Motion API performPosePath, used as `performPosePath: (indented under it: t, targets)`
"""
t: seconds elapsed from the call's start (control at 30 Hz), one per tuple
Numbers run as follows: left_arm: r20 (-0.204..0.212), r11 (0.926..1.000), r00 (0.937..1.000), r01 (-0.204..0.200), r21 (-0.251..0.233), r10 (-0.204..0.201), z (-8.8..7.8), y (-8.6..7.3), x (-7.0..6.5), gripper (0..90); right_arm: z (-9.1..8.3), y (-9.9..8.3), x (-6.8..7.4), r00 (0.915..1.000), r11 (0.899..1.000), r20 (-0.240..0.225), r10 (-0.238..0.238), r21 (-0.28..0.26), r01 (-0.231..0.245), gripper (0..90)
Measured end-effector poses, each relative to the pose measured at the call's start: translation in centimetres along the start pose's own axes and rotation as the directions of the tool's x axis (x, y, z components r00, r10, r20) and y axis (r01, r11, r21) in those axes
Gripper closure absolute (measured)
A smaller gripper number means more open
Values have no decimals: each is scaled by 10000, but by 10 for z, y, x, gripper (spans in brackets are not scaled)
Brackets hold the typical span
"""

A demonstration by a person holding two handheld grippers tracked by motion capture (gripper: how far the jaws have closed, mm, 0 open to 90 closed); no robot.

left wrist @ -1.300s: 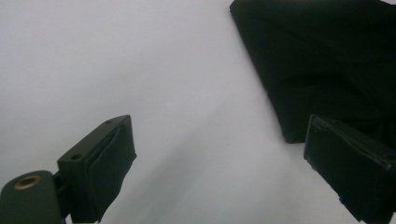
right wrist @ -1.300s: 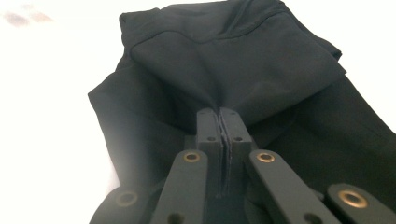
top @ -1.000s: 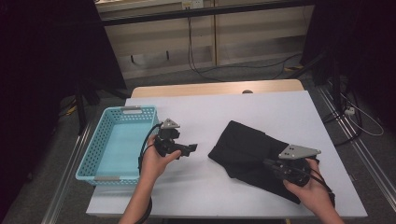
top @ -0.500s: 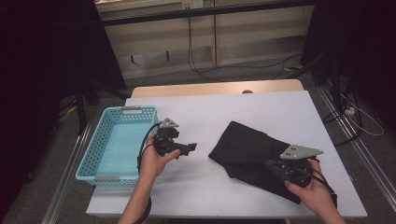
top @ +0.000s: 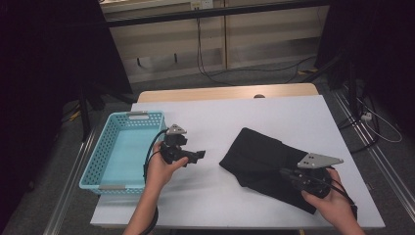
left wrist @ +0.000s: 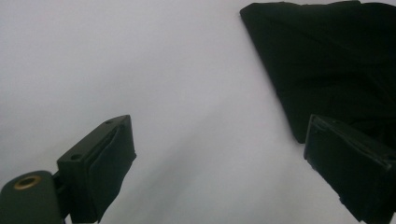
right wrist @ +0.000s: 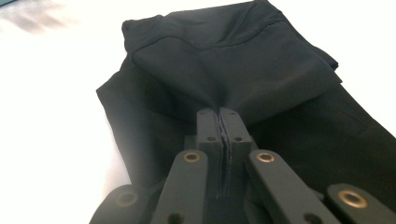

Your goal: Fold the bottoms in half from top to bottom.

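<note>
A folded black fabric garment (top: 266, 159) lies on the right half of the white worktop (top: 235, 122), its long side running diagonally from the middle toward the near right corner. In the right gripper view the cloth (right wrist: 224, 65) shows several stacked layers, with a top fold pulled up into a small peak.

The right gripper (top: 288, 174), held in the person's right hand (top: 333, 203) at the near right edge, rests over the near end of the garment. Its fingers (right wrist: 208, 128) are pressed together with a pinch of the black cloth caught between them (the fabric draws taut straight into the seam where the two pads meet).

The left gripper (top: 199, 155), in the person's left hand (top: 164, 169), sits left of centre, between the garment and a light blue perforated plastic basket (top: 95, 164) that stands at the worktop's left edge. Its fingers (left wrist: 100, 163) are spread wide with nothing between them, only bare white surface; they point toward the garment's left edge (left wrist: 299, 70), near it but apart from it. A black cable loops from this gripper back toward the wrist.
</note>
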State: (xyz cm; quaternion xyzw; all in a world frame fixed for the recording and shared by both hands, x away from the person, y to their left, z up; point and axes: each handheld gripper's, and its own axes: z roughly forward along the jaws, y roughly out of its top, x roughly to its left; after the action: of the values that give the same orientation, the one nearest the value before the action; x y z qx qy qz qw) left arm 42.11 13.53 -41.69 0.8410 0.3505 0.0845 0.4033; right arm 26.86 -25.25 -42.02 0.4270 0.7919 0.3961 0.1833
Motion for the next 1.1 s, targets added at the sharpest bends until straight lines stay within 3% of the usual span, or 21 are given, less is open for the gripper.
performPosePath:
  t: [1.1]
  targets:
    - [25,9999,10000,-79,123,79,1,0,1,87,-16,-11,-4,9998,10000,189,90,-43,-89,880]
